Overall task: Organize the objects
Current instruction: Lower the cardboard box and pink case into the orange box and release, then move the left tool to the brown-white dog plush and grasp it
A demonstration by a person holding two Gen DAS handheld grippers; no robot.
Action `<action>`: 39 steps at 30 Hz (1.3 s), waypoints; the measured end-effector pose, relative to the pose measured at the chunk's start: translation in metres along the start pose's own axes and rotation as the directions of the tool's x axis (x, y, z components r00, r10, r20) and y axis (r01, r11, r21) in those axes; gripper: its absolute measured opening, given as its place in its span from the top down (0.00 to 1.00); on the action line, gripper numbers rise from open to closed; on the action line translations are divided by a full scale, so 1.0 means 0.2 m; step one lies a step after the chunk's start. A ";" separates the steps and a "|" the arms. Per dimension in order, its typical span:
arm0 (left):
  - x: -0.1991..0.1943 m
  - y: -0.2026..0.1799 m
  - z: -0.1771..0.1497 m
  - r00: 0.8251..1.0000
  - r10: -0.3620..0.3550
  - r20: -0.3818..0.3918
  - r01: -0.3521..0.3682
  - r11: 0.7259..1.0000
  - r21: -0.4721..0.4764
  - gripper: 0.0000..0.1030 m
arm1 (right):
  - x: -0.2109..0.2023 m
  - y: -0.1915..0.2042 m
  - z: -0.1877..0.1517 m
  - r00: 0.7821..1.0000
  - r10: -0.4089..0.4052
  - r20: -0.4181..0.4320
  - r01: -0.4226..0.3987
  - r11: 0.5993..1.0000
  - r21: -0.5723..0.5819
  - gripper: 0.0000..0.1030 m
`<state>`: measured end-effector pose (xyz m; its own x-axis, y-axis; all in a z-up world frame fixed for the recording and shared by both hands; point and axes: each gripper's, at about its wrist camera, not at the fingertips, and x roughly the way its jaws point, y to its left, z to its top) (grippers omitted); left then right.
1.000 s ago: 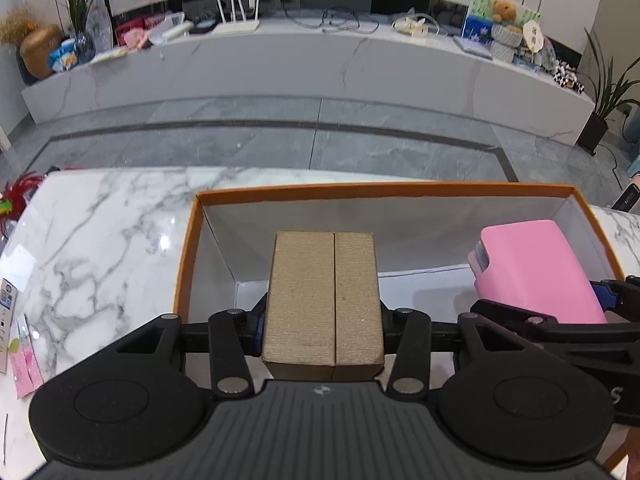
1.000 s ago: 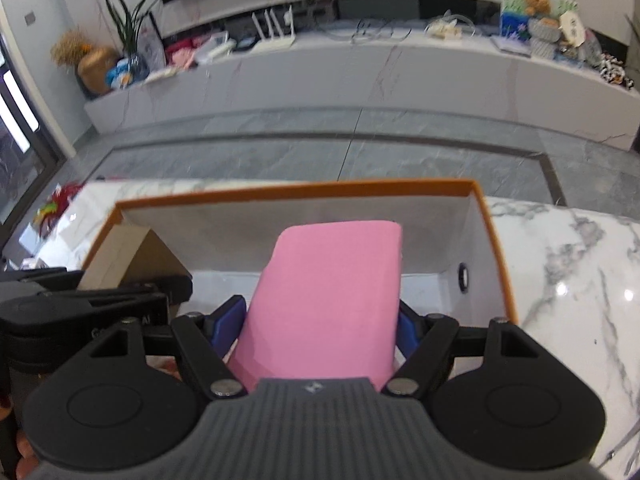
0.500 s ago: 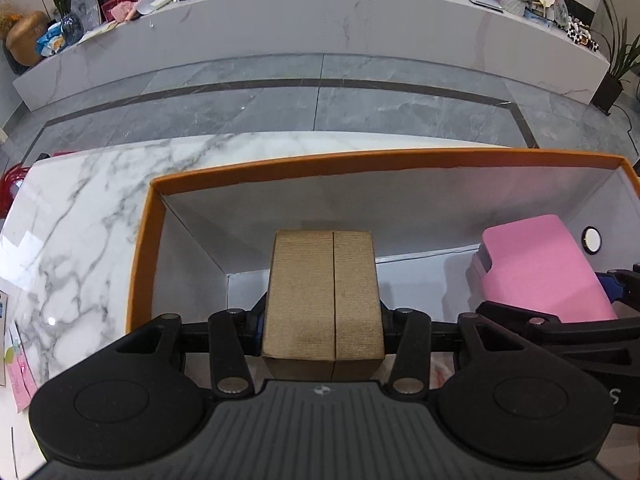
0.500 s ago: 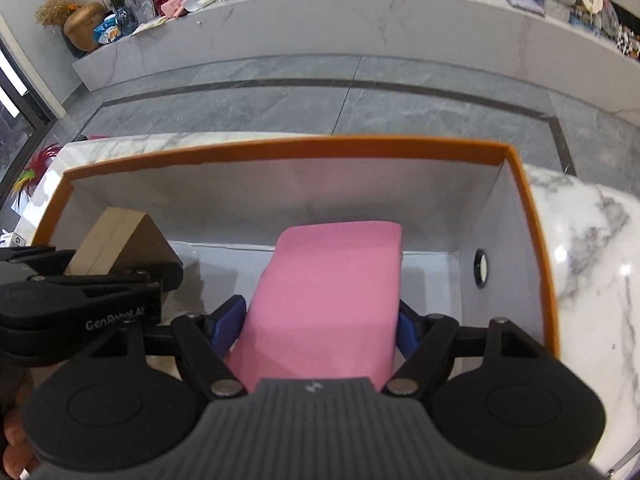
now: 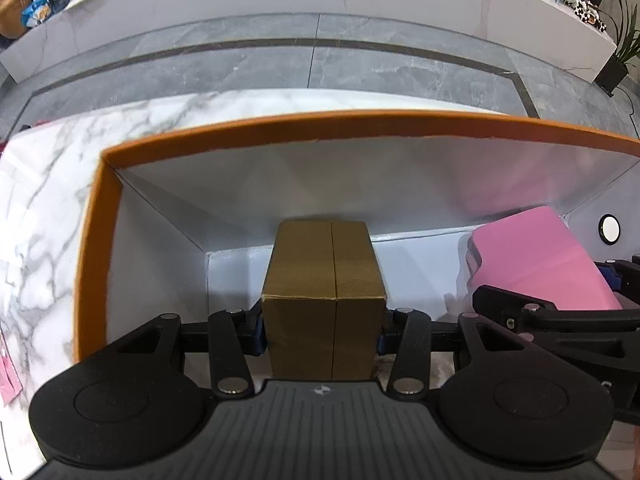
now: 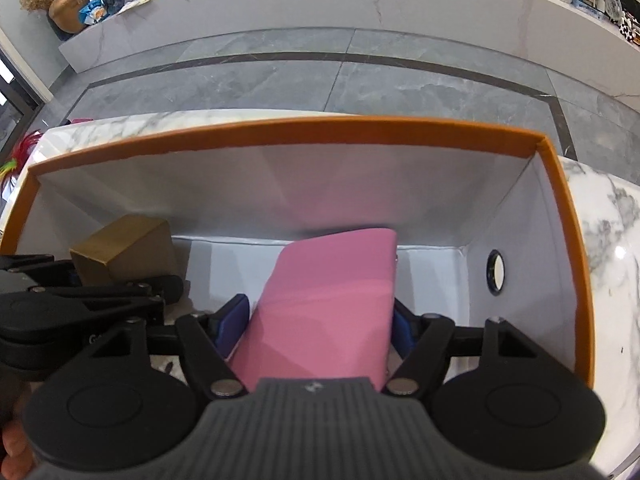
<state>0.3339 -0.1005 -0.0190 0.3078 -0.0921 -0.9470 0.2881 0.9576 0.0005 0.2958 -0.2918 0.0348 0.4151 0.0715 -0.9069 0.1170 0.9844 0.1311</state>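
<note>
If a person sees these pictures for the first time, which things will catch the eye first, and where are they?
First comes the big box with the orange rim and white inside, standing on the marble table. Inside it, the right gripper holds a bright pink box, its jaws having just closed a little further. To its left, the left gripper is shut on a brown cardboard box.

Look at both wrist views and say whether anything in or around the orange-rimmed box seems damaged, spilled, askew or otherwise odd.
Nothing stands out. The brown cardboard box and pink box look intact, each held over the orange-rimmed box, whose walls look undamaged. Nothing is spilled.
</note>
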 end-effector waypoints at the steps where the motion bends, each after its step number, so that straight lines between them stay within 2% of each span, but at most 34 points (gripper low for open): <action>1: 0.01 0.00 0.00 1.000 -0.005 -0.013 0.005 1.000 -0.001 0.49 | 0.00 0.00 0.00 1.000 -0.005 -0.006 0.005 1.000 -0.005 0.29; 10: 0.03 -0.01 0.01 1.000 0.001 -0.031 -0.001 1.000 0.001 0.47 | 0.01 -0.02 0.02 1.000 0.007 -0.020 -0.007 1.000 0.007 0.27; 12: 0.03 0.00 0.02 1.000 0.000 -0.024 0.000 1.000 0.003 0.47 | 0.00 -0.03 0.01 1.000 0.010 -0.018 -0.009 1.000 0.018 0.22; 17: -0.02 0.01 0.04 1.000 -0.015 0.014 0.015 1.000 0.001 0.46 | -0.01 -0.04 0.00 1.000 0.019 -0.004 -0.019 0.999 0.030 0.17; 27: -0.08 0.01 0.02 0.999 -0.021 0.029 0.021 1.000 0.008 0.45 | -0.07 -0.02 0.00 0.999 0.028 0.022 -0.029 0.999 0.022 0.17; 33: -0.23 0.00 -0.01 0.996 -0.024 0.085 0.024 1.000 0.010 0.44 | -0.24 0.00 -0.05 0.995 0.058 0.080 -0.058 0.998 -0.001 0.16; 39: -0.50 -0.02 -0.16 0.984 -0.043 0.171 0.042 0.999 0.013 0.40 | -0.56 0.06 -0.25 0.978 0.052 0.204 -0.052 0.999 -0.008 0.09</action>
<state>0.2736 -0.0861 0.0657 0.4452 -0.1789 -0.8774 0.3125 0.9493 -0.0349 0.2060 -0.2802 0.1186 0.5962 0.0885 -0.7979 0.0879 0.9807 0.1744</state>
